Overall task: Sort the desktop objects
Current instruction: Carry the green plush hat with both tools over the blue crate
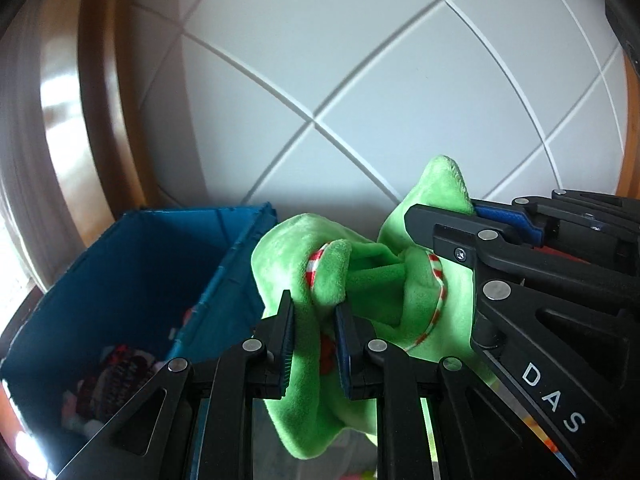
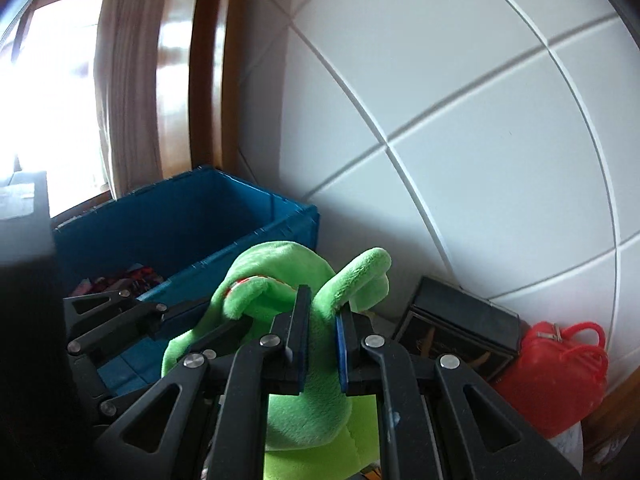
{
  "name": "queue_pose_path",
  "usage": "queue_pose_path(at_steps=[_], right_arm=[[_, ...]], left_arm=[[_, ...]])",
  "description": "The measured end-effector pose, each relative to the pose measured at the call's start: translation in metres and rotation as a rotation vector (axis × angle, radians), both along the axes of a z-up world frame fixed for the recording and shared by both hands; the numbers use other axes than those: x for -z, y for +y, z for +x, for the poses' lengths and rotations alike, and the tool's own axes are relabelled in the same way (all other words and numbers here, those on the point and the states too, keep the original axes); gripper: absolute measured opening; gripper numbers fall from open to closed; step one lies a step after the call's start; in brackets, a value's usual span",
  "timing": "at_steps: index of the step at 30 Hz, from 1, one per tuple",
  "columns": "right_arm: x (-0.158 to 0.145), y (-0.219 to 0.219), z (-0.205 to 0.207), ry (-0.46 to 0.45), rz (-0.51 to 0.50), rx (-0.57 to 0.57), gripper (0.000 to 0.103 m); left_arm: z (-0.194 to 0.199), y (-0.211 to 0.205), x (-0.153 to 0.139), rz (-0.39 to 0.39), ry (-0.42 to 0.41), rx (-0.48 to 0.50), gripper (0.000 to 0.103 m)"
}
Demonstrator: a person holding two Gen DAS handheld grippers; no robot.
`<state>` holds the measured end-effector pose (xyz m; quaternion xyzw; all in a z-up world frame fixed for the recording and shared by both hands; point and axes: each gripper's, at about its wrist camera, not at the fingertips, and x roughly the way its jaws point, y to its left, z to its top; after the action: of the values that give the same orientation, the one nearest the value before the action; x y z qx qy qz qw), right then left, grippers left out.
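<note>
The green toy (image 1: 360,288) is soft plush cloth with a short matt nap. At 9 o'clock from it, the blue crate (image 1: 224,276) looks like hard ribbed plastic. The door frame (image 2: 176,80) is glossy varnished wood; the white wall panels (image 1: 360,60) are smooth, matt.

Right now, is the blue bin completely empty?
No, the blue bin already holds a dark patterned item lying at its bottom.
</note>
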<state>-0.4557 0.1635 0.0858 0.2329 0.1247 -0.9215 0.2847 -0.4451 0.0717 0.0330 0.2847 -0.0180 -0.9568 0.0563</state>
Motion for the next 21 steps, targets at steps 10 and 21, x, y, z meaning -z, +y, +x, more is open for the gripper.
queue_pose_path(at_steps=[10, 21], right_arm=[[-0.1, -0.168, 0.056, 0.128, -0.058, -0.249, 0.011], [-0.054, -0.317, 0.063, -0.012, 0.008, -0.434, 0.011]], left_arm=[[0.058, -0.159, -0.094, -0.055, 0.1, -0.278, 0.018], [0.084, -0.293, -0.044, 0.018, -0.065, -0.501, 0.018]])
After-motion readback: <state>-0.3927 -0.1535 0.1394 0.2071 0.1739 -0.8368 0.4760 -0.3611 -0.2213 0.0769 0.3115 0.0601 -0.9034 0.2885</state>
